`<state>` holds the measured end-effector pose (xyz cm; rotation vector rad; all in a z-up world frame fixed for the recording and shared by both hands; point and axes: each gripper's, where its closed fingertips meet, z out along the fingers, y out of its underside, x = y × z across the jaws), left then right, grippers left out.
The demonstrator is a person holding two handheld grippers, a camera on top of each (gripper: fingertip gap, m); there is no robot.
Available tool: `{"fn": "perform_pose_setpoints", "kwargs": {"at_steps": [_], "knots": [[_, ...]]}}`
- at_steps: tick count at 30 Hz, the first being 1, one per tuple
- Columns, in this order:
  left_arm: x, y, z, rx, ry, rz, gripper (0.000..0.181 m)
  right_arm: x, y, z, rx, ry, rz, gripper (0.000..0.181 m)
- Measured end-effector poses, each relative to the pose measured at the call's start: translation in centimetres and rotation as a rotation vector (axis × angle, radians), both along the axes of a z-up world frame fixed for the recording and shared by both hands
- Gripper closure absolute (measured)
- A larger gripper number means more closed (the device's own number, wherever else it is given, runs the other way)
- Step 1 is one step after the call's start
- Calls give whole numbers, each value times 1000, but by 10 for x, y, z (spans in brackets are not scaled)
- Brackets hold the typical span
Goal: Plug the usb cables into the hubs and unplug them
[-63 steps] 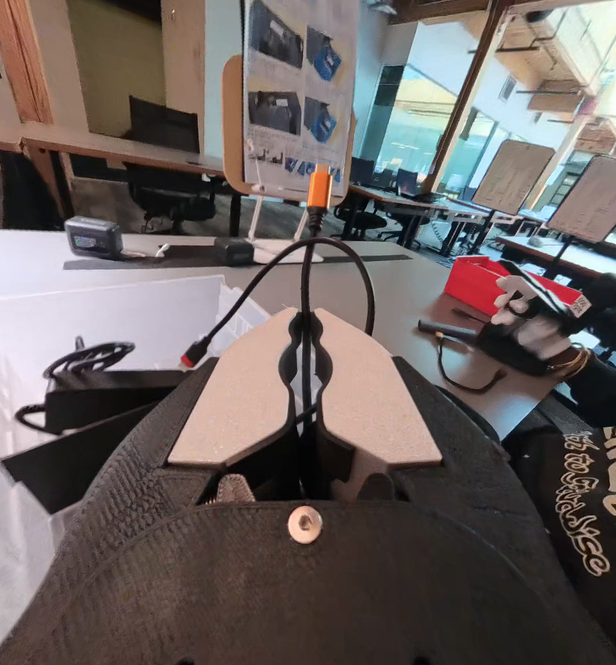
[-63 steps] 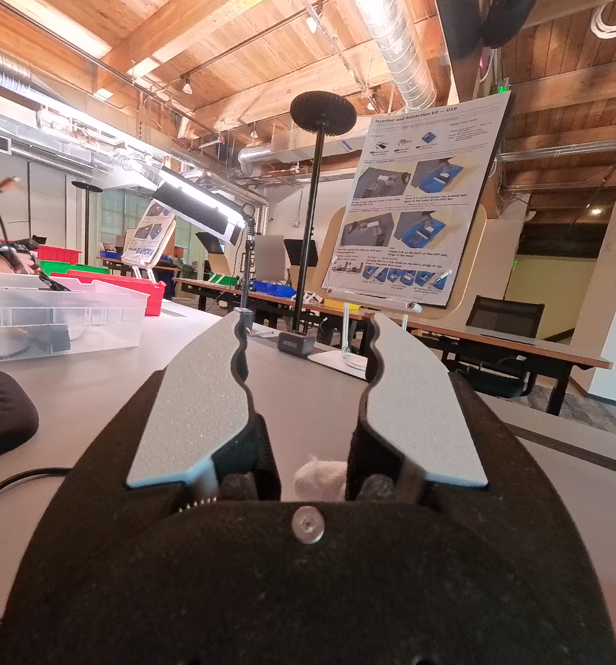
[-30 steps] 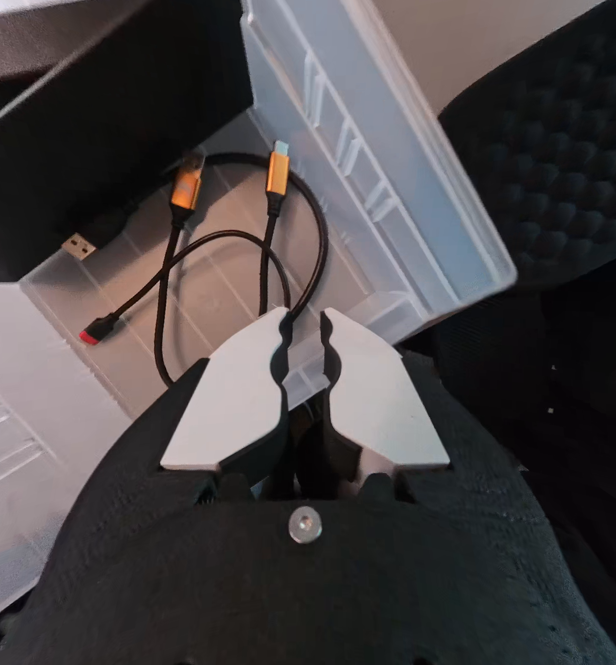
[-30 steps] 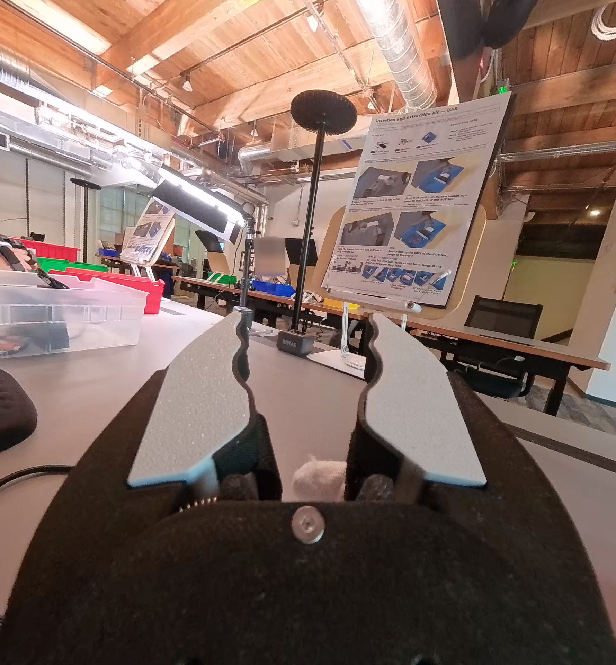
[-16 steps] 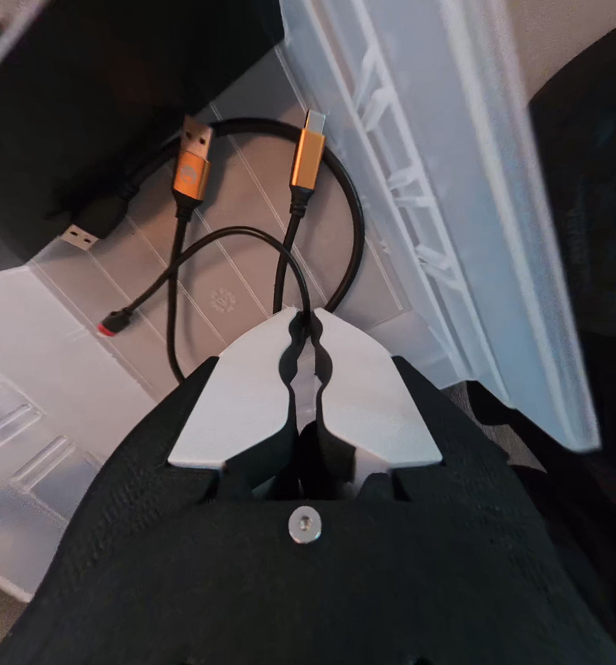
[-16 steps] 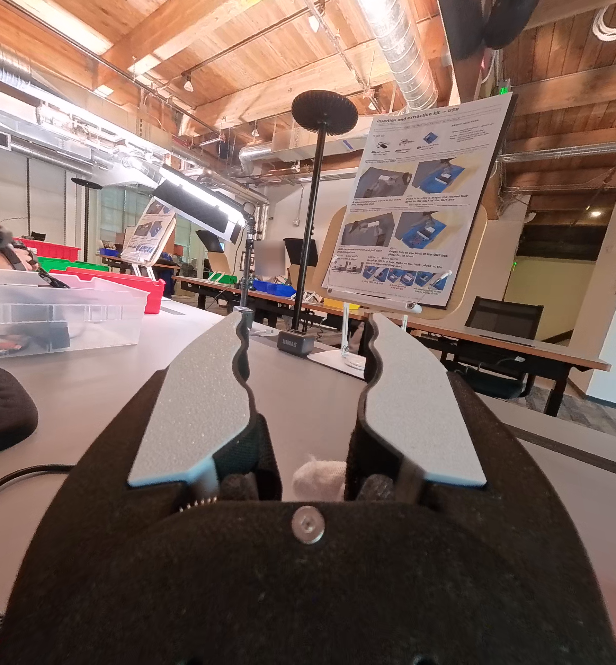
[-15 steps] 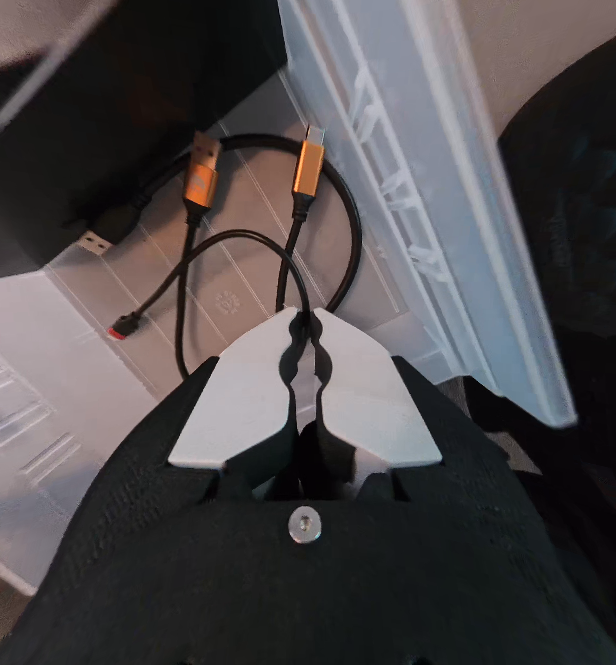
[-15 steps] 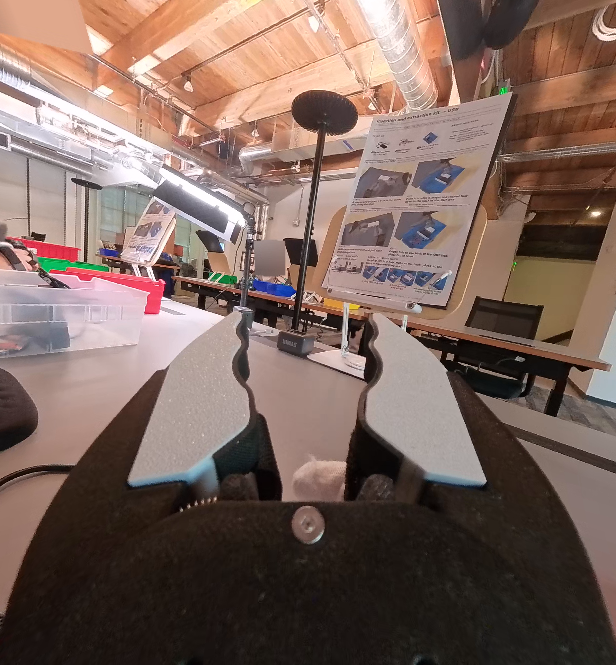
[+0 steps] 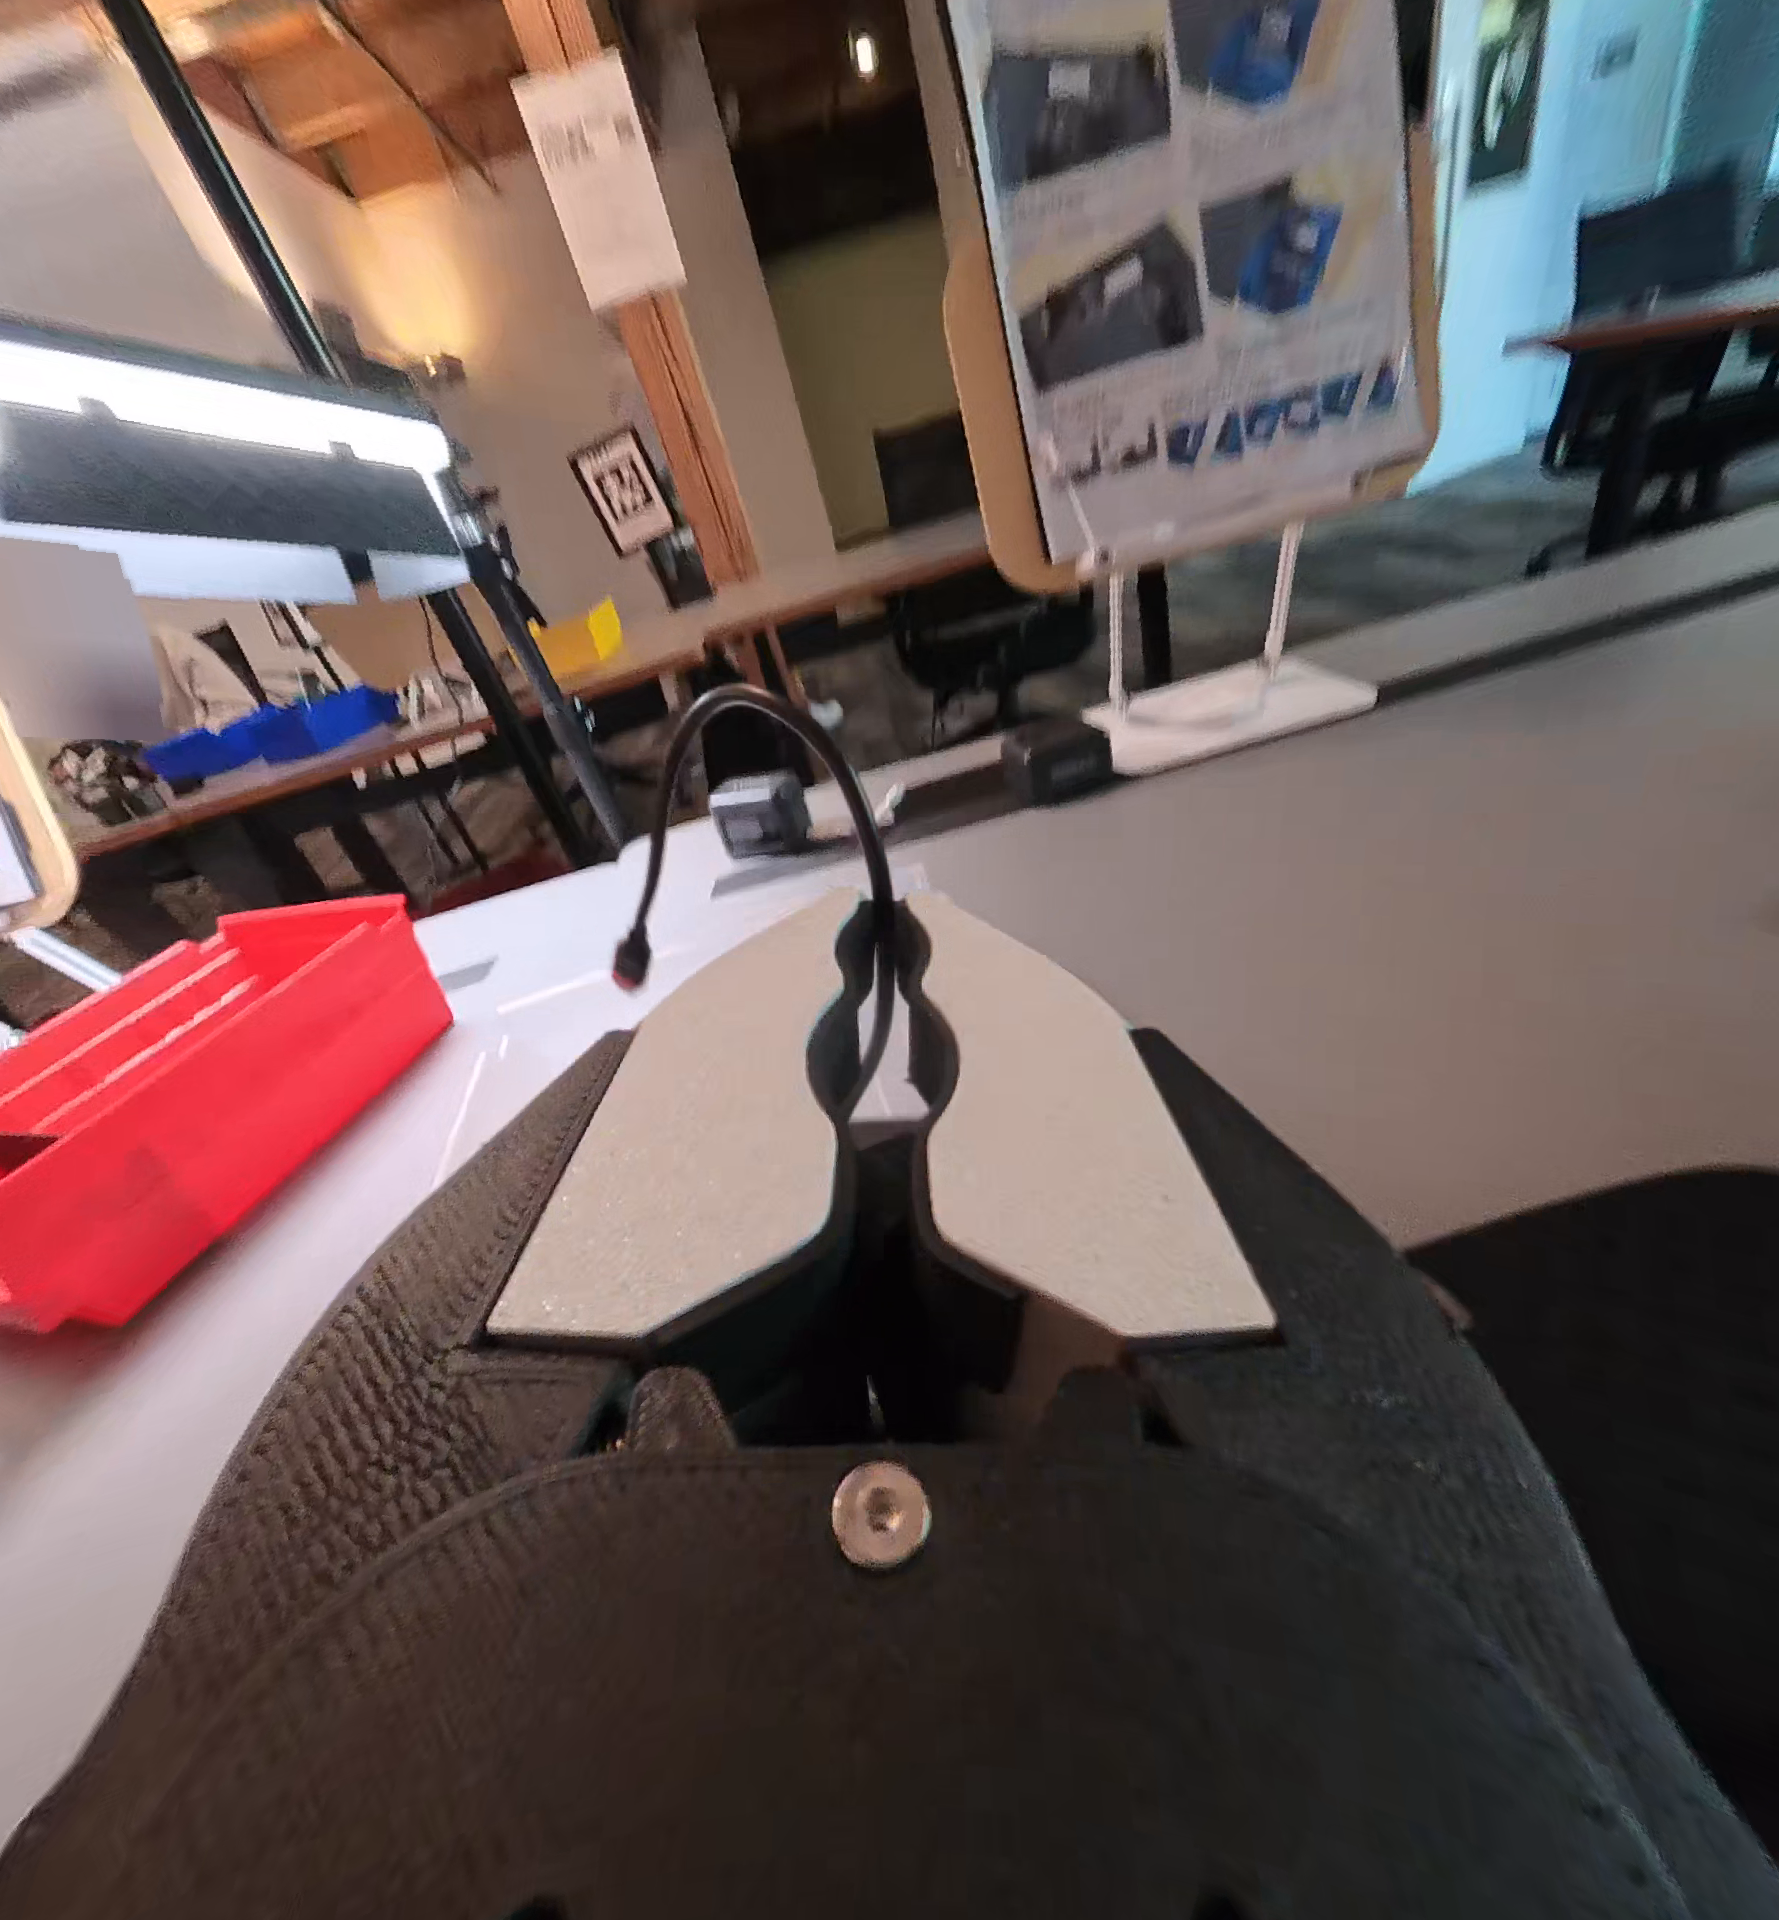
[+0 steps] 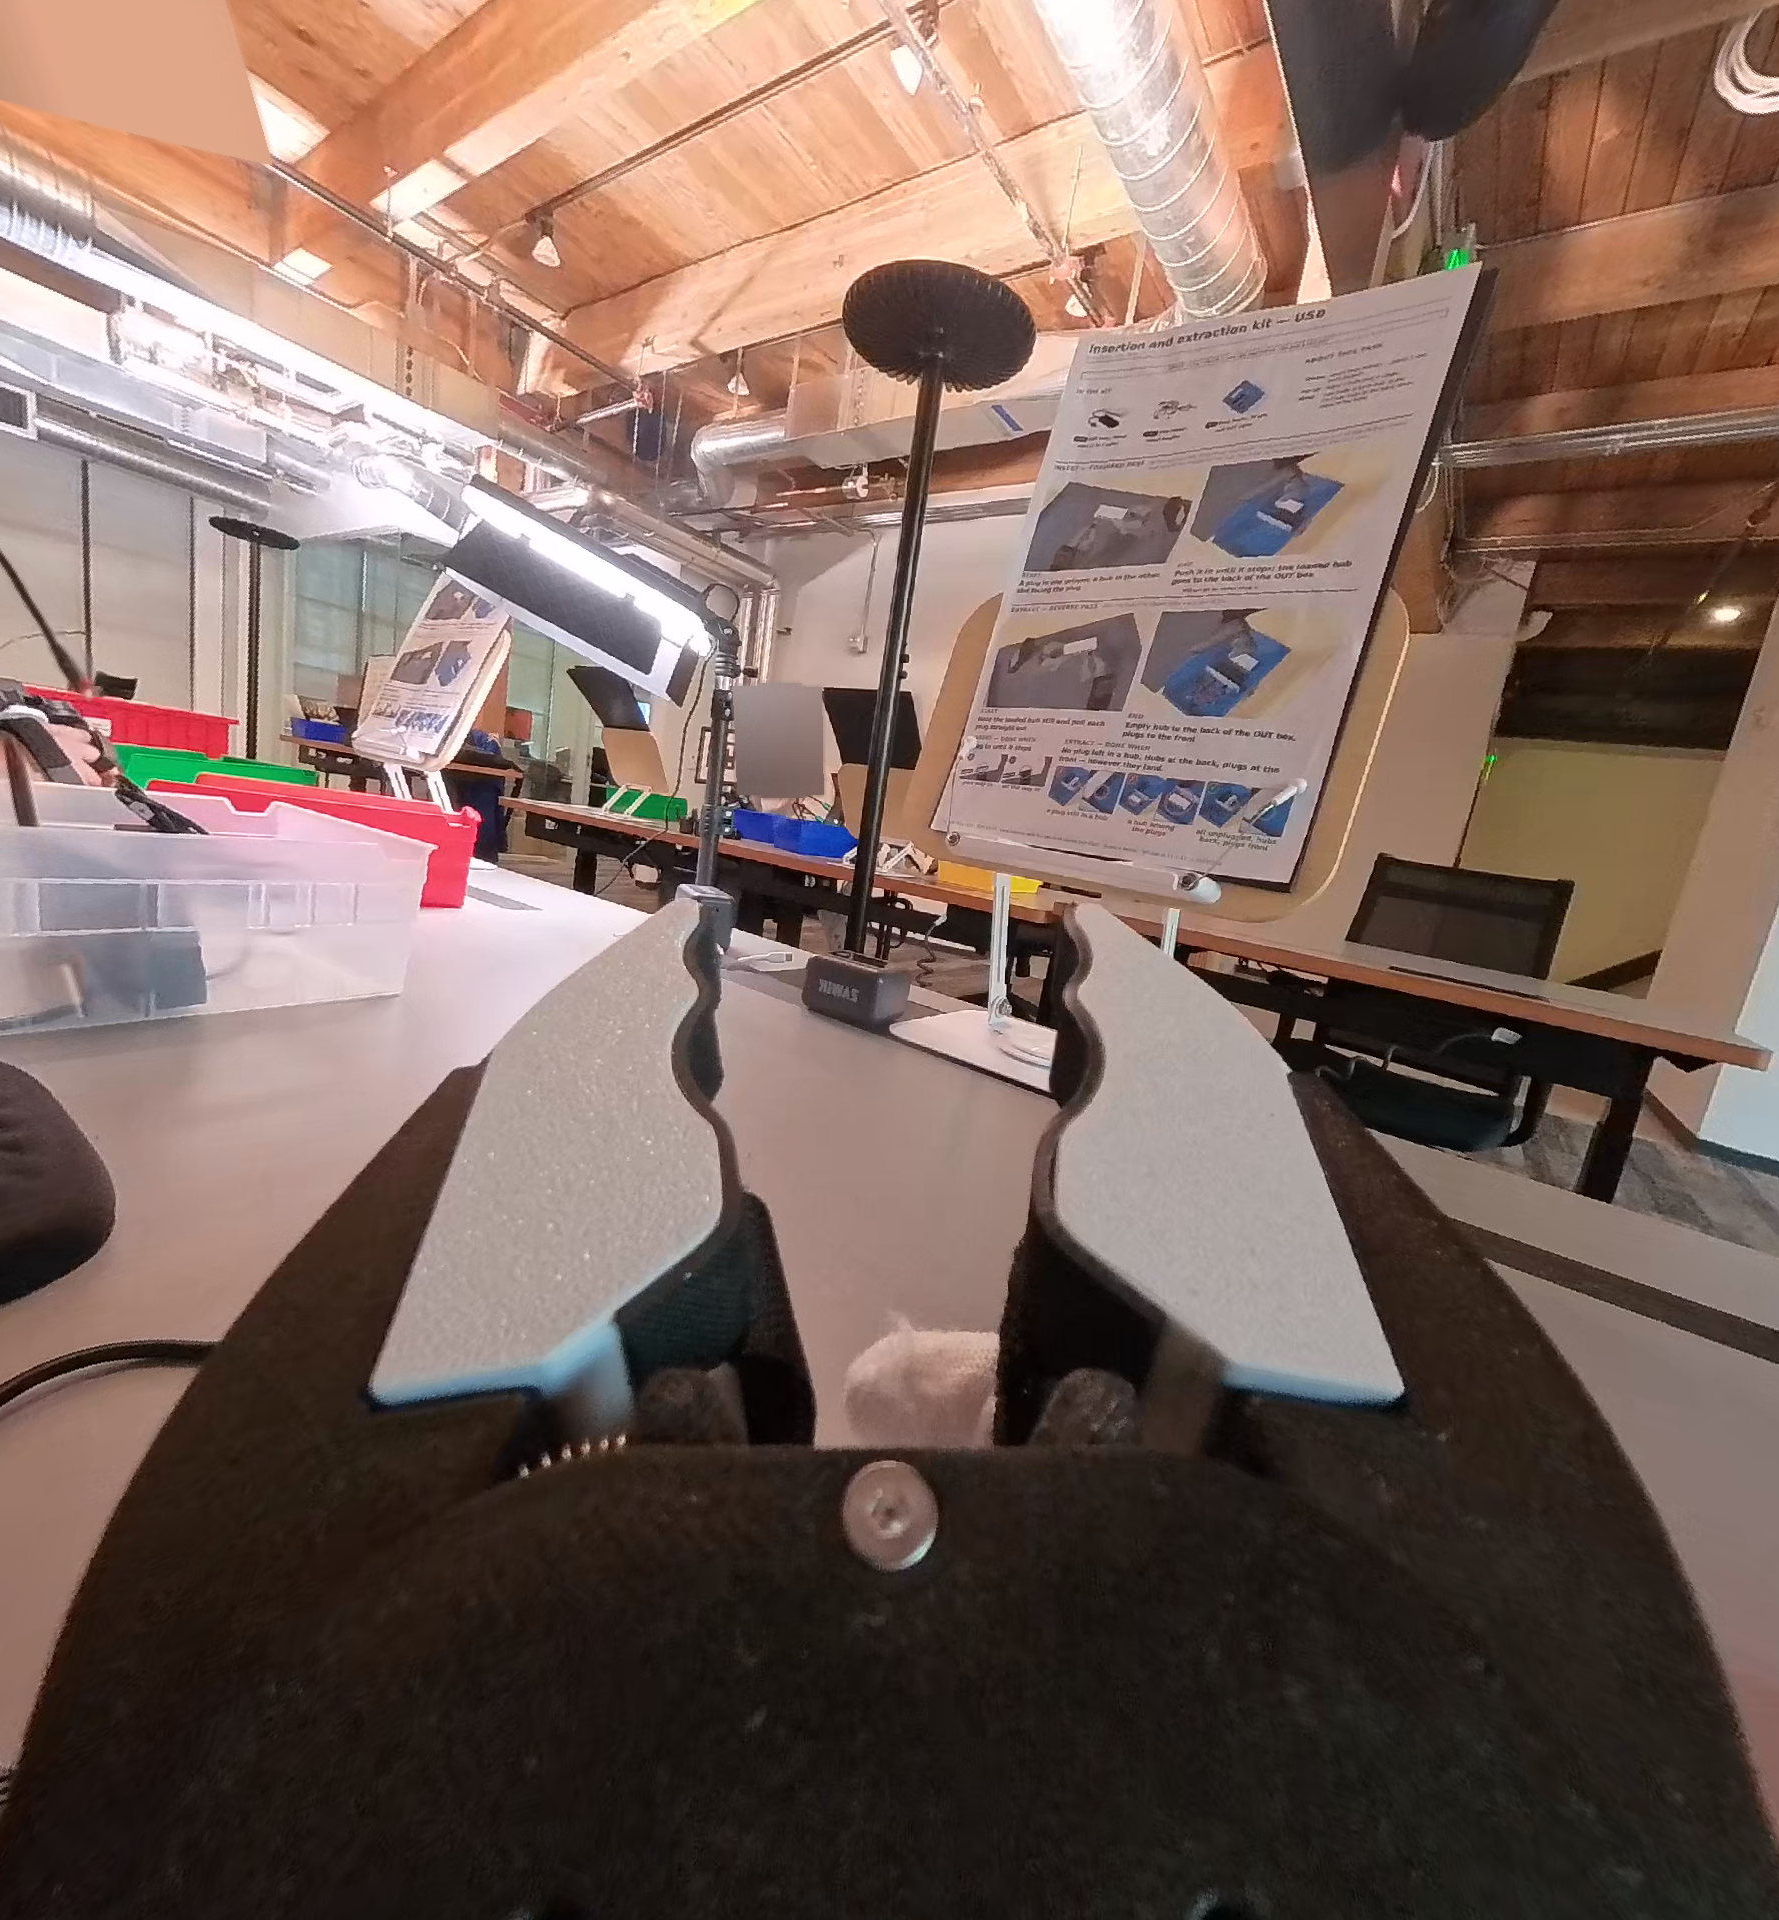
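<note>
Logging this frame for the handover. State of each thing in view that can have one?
left tool: shut on the black cable
black cable: pinched, arching up, red-tipped end hanging free
right tool: open, empty
red bin: on the table, looks empty
clear bin: on the table, holds dark items

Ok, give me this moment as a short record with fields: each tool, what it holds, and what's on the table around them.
left tool: shut on thin black cable
cable: arches up from the fingertips and droops left, ending in a red-tipped plug hanging free
right tool: open, empty, low over the grey table
clear bin: on the table, left in the right wrist view
red bin: left of the left tool
instruction board: on a stand at the table's far side
</note>
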<state>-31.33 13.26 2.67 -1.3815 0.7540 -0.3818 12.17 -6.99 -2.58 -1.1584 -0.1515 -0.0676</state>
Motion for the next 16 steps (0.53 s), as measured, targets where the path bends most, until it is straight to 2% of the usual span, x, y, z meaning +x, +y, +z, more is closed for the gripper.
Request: {"fn": "perform_pose_setpoints", "kwargs": {"at_steps": [3, 7, 12, 16], "knots": [[2, -13, 16, 48, -131, -64, 178, 0, 0, 0, -1, 0, 2, 120], [7, -38, 43, 109, -341, -248, 178, -1, 0, 0, -3, -5, 5, 120], [17, -84, 70, 119, -594, -641, 178, -5, 1, -2, -12, -21, 20, 122], [22, -112, 76, 113, -721, -927, 178, -18, 1, -4, -19, -61, 85, 121]]}}
